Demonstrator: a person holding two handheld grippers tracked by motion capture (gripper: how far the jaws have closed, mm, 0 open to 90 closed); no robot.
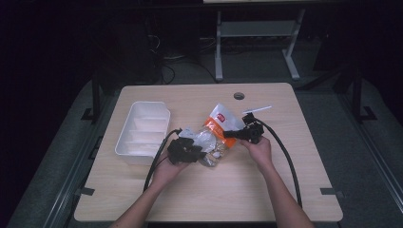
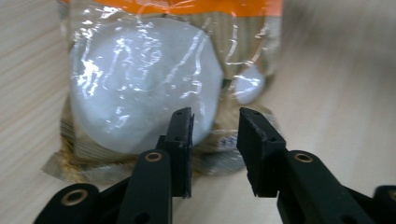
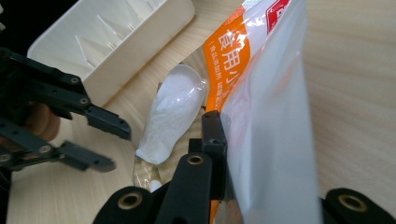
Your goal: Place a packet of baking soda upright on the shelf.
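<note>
Right gripper view: my right tongs (image 3: 243, 140) clamp the crinkly orange-and-clear plastic bag (image 3: 261, 116) of white lumps; my left tongs (image 2: 215, 135) stand apart above the pale woodgrain bench (image 2: 336, 93).

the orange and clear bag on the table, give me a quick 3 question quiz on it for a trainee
1. True or false: the right tongs are shut on the bag.
2. Which best fits the left tongs? A) clamped on the bag B) open, pads off the bag C) inside the tray
3. What lies to the left of the bag in the high view?

Key
1. True; the film is pinched between the jaws.
2. B
3. The white divided tray.
</note>
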